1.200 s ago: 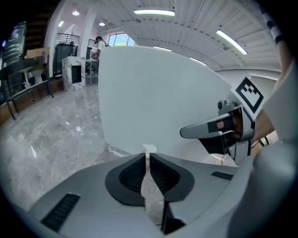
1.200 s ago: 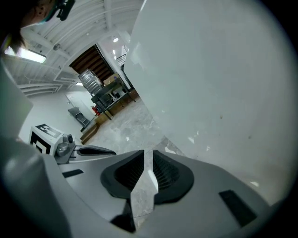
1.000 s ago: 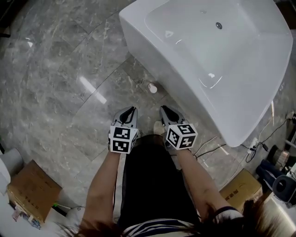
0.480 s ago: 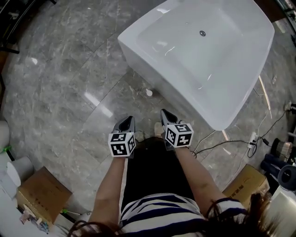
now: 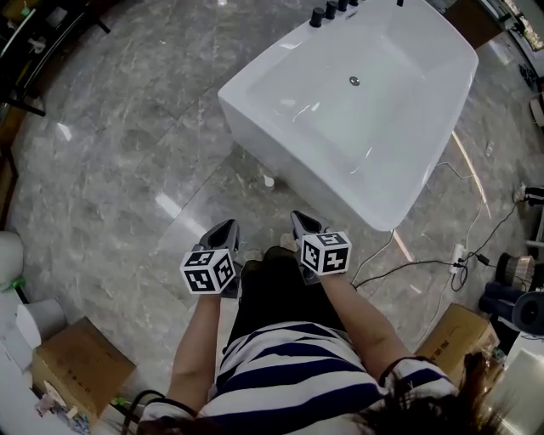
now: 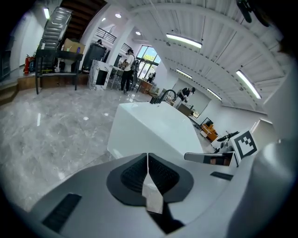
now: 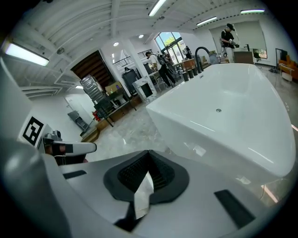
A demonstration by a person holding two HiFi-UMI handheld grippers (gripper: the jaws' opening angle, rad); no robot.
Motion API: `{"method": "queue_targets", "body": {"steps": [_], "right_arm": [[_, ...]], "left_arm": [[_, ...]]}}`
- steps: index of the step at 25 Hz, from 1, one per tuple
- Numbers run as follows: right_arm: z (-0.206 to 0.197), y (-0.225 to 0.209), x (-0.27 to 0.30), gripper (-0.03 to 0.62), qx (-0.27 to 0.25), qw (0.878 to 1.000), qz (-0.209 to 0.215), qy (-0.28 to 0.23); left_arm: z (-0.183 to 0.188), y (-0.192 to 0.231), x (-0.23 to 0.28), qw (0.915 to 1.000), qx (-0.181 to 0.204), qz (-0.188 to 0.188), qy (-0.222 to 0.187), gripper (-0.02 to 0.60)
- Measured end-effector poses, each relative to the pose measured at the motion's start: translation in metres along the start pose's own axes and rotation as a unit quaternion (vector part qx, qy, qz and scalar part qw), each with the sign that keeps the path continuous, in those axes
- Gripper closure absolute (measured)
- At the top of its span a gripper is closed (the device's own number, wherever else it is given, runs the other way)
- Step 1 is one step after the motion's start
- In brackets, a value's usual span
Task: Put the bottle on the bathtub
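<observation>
- White bathtub [image 5: 255,81] stands on the grey stone floor [image 5: 119,136], out ahead of you; I can see no bottle on its rim; only dark tap knobs [image 5: 331,10] sit at its far end.
- Your left gripper [image 5: 228,226] has its jaws pressed together with nothing in them; your right gripper [image 5: 299,218] is the same, clenched on nothing; both gripper views show the pads meeting tip to tip.
- One small white thing [image 5: 269,180] sits on the floor just beside the bathtub's near wall; it may be the bottle, but it is too small to be sure.
- That thing lies between the bathtub and your two grippers, ahead of both; your right gripper looks a little nearer to it, though not by much.
- It looks round from above, so my guess is that it stands up, long side pointing at the ceiling; a grab from the side would suit that.
- If it is the bottle, the jaws must open before they reach it; the bathtub's near rim is the closest spot to set it on.
</observation>
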State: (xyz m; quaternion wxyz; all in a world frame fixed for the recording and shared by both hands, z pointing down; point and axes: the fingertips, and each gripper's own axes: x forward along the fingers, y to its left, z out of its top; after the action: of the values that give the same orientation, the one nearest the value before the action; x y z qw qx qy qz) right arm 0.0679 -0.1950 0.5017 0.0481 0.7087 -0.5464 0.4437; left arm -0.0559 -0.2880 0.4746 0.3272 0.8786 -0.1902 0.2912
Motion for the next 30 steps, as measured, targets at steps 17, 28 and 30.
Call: {"method": "queue_targets", "body": {"steps": [17,28,30], "right_arm": [[0.045,0.027,-0.029,0.568,-0.022,0.999,-0.006,-0.048],[0.048,0.032,-0.038,0.568,-0.040,0.998,-0.012,-0.049],[0.048,0.032,-0.038,0.568,-0.041,0.998,-0.012,-0.050]], "left_arm": [[0.048,-0.026,-0.029,0.9986,0.027,-0.002,-0.045,0.558],[0.041,-0.035,-0.026,0.9988,0.017,-0.018,-0.043,0.557],[0.041,-0.035,-0.026,0.9988,0.017,-0.018,-0.043,0.558]]}}
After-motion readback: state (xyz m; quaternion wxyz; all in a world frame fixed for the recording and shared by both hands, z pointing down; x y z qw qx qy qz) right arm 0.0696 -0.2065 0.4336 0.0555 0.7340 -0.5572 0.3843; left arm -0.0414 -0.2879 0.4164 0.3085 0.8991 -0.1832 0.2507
